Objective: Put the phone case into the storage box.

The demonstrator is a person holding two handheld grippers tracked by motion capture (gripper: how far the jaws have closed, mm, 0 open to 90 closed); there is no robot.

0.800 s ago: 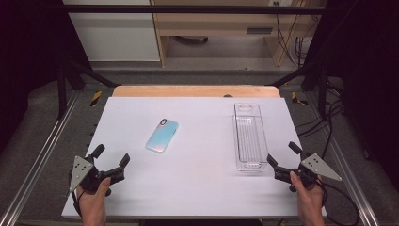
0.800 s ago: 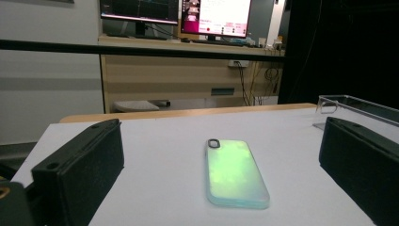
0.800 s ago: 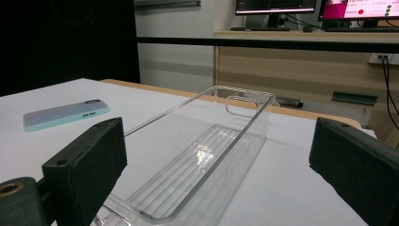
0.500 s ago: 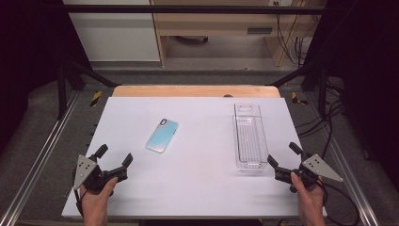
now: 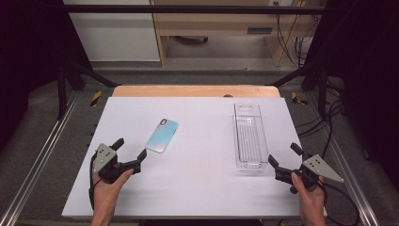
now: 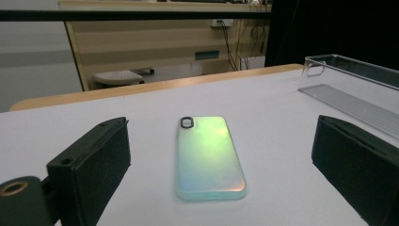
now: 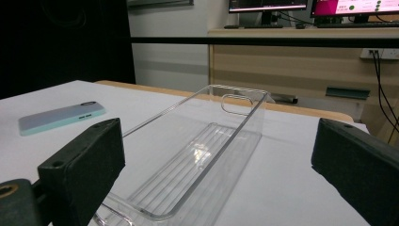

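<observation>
Moving forward since a moment ago, your left tongs (image 5: 129,154) now stand just before the pale mint-green phone case (image 5: 162,135), lying flat on the white tabletop (image 5: 197,183); the pickup seems about to begin. Its jaws are wide apart, touching nothing. Your right tongs (image 5: 284,155), also wide apart and empty, wait beside the clear plastic tray (image 5: 249,136).

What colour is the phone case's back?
Pale iridescent mint-blue with a pinkish sheen on the phone case; clearest in the left gripper view.
</observation>
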